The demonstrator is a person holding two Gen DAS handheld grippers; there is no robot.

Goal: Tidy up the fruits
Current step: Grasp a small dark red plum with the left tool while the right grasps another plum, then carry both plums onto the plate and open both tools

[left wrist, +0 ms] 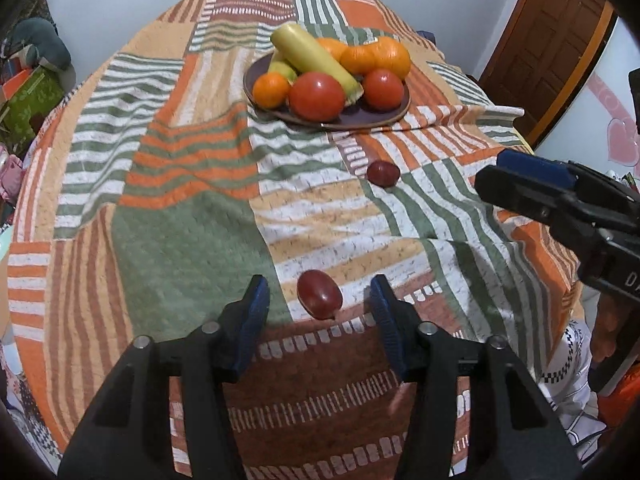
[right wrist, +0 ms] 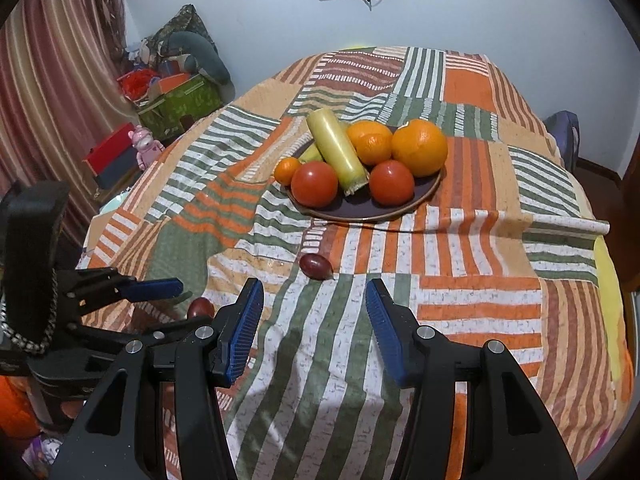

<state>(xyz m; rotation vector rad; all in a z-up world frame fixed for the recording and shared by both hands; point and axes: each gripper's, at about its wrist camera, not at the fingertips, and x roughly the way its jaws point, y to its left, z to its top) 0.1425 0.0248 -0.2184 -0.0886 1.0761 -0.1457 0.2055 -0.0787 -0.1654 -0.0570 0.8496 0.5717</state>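
At the left edge of the right wrist view, the left gripper [right wrist: 168, 304] reaches in sideways, one blue pad above a small dark red fruit [right wrist: 201, 307] that peeks out just beside the black frame. In the left wrist view that same nearer fruit [left wrist: 319, 294] lies on the striped patchwork cloth [left wrist: 192, 240] low in the frame, between the two blue pads [left wrist: 256, 312] but touching neither; the jaws stand spread with a gap on either side of it.

Toward the middle, a second dark red fruit [left wrist: 383, 173] sits alone on the cloth, between the nearer fruit and the plate. In the right wrist view it [right wrist: 316, 266] lies just above the gap of the right gripper [right wrist: 315, 320], whose jaws are also spread and hold nothing.

In the upper middle of both views stands a dark round plate [right wrist: 424, 196] carrying two red tomatoes [right wrist: 314, 184], a pale yellow-green cylinder-shaped piece [right wrist: 336, 152], several oranges [right wrist: 419, 148] and a small tangerine [right wrist: 287, 170].

At the right edge of the left wrist view the right gripper [left wrist: 496, 176] enters from the side, well apart from the fruit.
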